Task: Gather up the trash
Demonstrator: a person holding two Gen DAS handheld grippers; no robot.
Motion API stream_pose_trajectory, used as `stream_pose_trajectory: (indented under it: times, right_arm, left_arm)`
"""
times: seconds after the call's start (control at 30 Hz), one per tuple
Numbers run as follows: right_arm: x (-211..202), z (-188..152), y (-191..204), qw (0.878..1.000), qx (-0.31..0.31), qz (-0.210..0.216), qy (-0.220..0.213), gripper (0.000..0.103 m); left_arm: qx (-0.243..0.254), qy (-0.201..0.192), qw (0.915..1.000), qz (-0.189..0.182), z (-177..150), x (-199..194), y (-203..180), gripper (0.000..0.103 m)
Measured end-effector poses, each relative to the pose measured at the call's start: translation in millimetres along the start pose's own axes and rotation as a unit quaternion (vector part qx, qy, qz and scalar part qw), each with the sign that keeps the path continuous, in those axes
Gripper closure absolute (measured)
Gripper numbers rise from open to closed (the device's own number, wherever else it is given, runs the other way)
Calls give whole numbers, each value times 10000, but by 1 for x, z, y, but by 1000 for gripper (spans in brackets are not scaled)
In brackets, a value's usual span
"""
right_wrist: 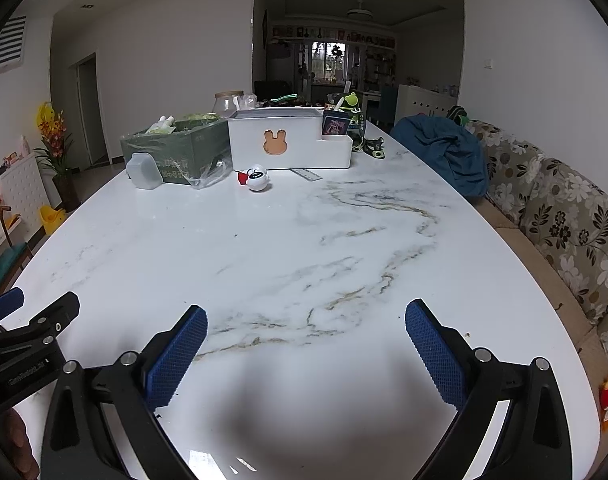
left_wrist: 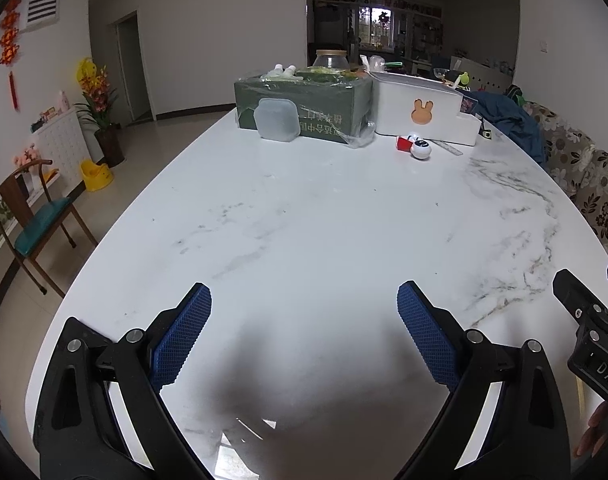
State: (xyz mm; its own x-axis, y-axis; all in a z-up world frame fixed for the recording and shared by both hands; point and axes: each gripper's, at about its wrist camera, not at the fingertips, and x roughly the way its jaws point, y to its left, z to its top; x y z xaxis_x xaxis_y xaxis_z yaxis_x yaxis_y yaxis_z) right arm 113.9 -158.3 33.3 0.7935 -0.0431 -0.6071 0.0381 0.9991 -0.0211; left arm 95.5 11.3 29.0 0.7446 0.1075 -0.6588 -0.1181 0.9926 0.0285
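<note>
My left gripper and right gripper gape empty; reaching twelve o'clock may topple the green box, perhaps holding trash.

White walls, tiled floor, wooden chair left, floral sofa right, dim back room

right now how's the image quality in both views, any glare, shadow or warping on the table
Left wrist view: a dark soft shadow lies on the table between the open jaws, with a bright window reflection at the bottom edge; the fisheye bends the table edge and darkens the corners. Right wrist view: the same shadow and glare near the bottom, and the sofa curves along the right.
</note>
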Motion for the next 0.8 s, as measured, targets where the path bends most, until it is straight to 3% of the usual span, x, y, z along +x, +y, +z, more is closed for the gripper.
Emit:
stream_pose_trajectory:
  times: [0.17, 0.3, 0.47, 0.57, 0.7, 0.8]
  right_arm:
    - [2, -1, 2, 10000, -2, 17, 25, 5]
    - [3, -2, 3, 10000, -6, 33, 41, 5]
    - [4, -3, 4, 10000, 0, 38, 69, 5]
    - [5, -3, 2, 10000, 3, 40, 71, 5]
    - [4, -3, 0, 10000, 49, 32, 61, 5]
    - [6, -2, -6, 9997, 233, 30, 95, 5]
  left_arm:
    - [54, -6, 10000, 6, -1, 1, -1, 11]
    - [-87, 91, 9997, -221, -1, 4, 2, 7]
    - [19, -78, 9999, -128, -2, 1, -3, 7]
    - [-71, -77, 9995, -283, -1, 0, -3, 7]
    - [-3, 4, 10000, 12, 1, 3, -5, 7]
    - [23, 179, 9994, -290, 0, 8, -4, 7]
